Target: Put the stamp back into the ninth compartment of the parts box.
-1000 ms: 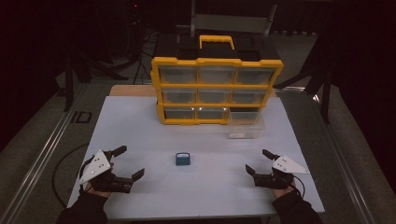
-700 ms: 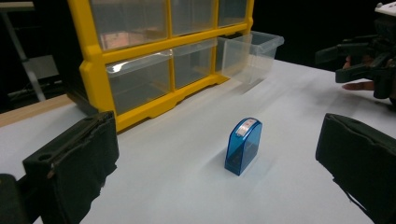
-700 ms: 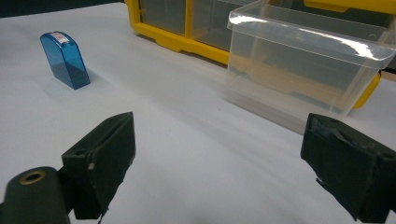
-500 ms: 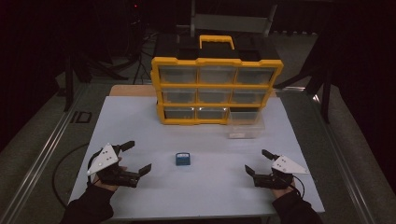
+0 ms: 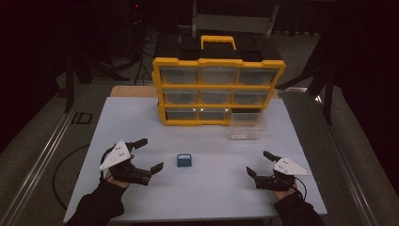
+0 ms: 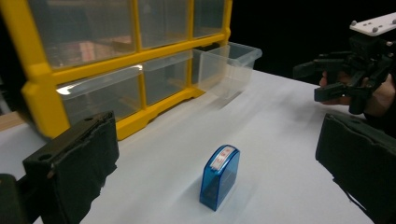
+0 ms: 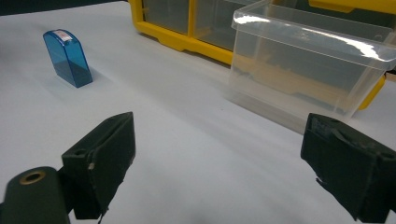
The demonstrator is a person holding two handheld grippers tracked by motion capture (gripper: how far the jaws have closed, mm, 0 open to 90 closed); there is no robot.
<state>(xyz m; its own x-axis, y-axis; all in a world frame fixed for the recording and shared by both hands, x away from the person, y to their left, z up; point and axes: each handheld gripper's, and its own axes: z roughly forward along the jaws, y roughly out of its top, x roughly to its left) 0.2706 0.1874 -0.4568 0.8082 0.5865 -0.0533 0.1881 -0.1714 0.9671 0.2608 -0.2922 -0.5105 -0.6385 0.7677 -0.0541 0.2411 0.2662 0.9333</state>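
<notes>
The small blue case [image 5: 184,160] is standing upright on the white tabletop [image 5: 211,188], near the middle, well in front of the yellow drawer cabinet [image 5: 219,84] at the far side. The left gripper [image 5: 147,154] is hovering just to the left of the case with its fingers spread wide and nothing between them; in the left gripper view the blue case [image 6: 219,177] is sitting between the two black fingers [image 6: 74,163] but apart from both. The right gripper [image 5: 260,164] is resting near the right edge of the tabletop, its fingers also parted and holding nothing, well apart from the case. A clear plastic drawer [image 5: 247,125] is sitting out of the cabinet on the tabletop, just in front of the cabinet's lower right corner, and it looks empty as far as can be told.

Judging from this, the reach for the case is the step in hand, with the left gripper lining up on it. The next move is probably calling for the left gripper to go forward until the case is standing squarely between the fingers, then close gently on its flat sides, since the case is narrow and tall and may tip if nudged off centre
</notes>
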